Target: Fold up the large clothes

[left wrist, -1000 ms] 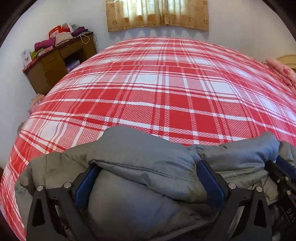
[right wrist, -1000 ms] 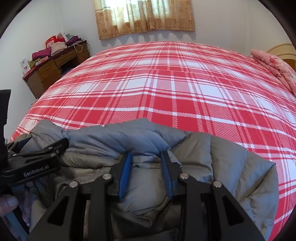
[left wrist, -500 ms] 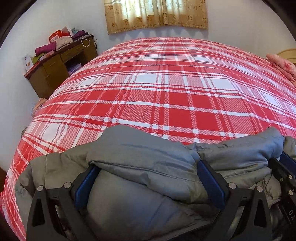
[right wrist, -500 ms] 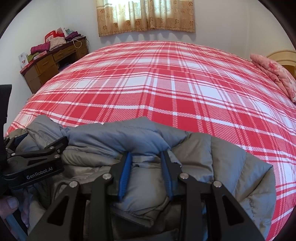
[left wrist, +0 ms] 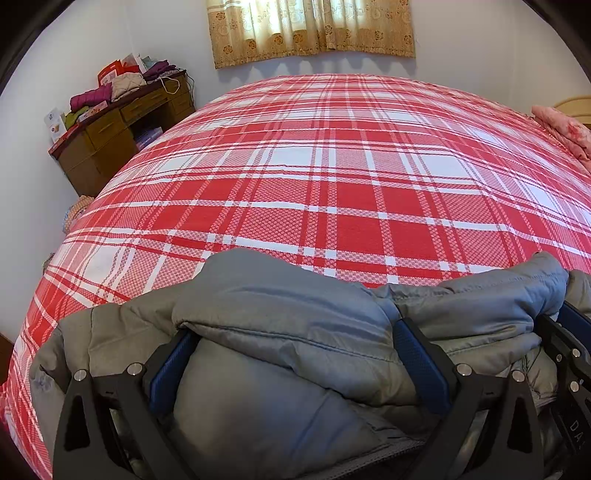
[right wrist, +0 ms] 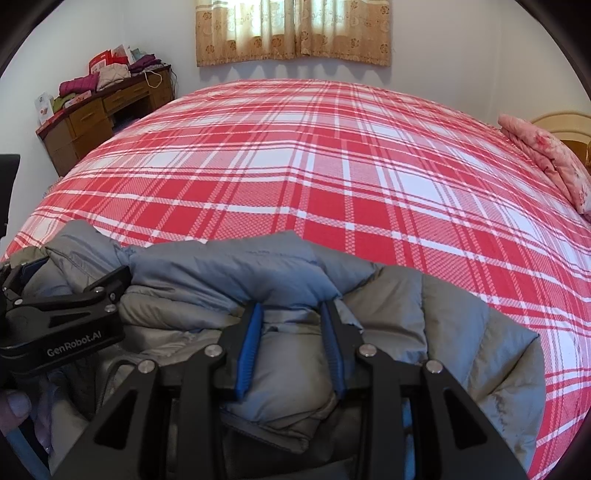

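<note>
A grey padded jacket (left wrist: 280,306) lies bunched at the near edge of the red plaid bed (left wrist: 332,177). My left gripper (left wrist: 295,332) has its jaws wide apart around a thick fold of the jacket, the blue pads (left wrist: 417,354) pressing its sides. In the right wrist view my right gripper (right wrist: 291,310) is shut on a narrower bunch of the same jacket (right wrist: 229,273), fingertips hidden under a grey-blue fold. The left gripper's body (right wrist: 62,317) shows at the left there, the right gripper's edge (left wrist: 569,343) at the right in the left view.
A wooden desk (left wrist: 110,136) piled with clothes and boxes stands at the far left wall. A pink pillow (right wrist: 546,158) lies at the bed's right side. Curtains (left wrist: 310,29) hang on the far wall. The plaid bed stretches ahead.
Both grippers keep their hold on the jacket. The view has shifted slightly, with the desk a little further right and lower; the jacket looks unchanged.
</note>
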